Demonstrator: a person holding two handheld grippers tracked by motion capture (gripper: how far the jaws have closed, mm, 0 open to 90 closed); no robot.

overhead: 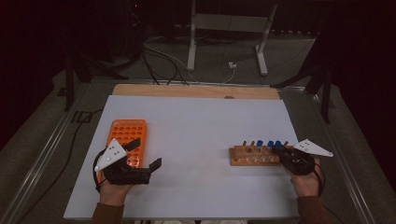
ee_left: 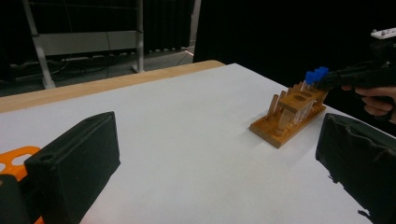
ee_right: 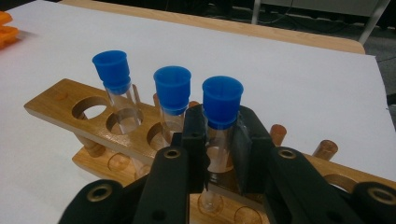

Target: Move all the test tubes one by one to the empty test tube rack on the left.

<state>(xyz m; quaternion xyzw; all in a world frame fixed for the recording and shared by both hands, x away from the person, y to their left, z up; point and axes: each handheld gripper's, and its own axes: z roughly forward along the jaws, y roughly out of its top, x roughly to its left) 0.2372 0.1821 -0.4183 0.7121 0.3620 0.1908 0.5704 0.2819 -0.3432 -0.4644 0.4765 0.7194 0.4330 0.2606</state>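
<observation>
- Right tool point(ee_right: 219, 140) is clamping the rightmost blue-capped tube point(ee_right: 220, 121) below its cap, tube sitting upright in wooden rack point(ee_right: 65, 100) at bench's right, prob. for a straight lift.
- Left tool point(overhead: 145, 154) is waiting wide open, empty, by orange rack point(overhead: 126, 133) on the left – likely the drop-off.

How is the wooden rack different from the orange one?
The wooden rack is brown with a few large holes and holds three blue-capped tubes; the orange rack has many smaller holes, seemingly unfilled. The right gripper clamps a tube in the wooden rack; the left gripper, open, hovers by the orange rack. Both sit on the white table.
</observation>
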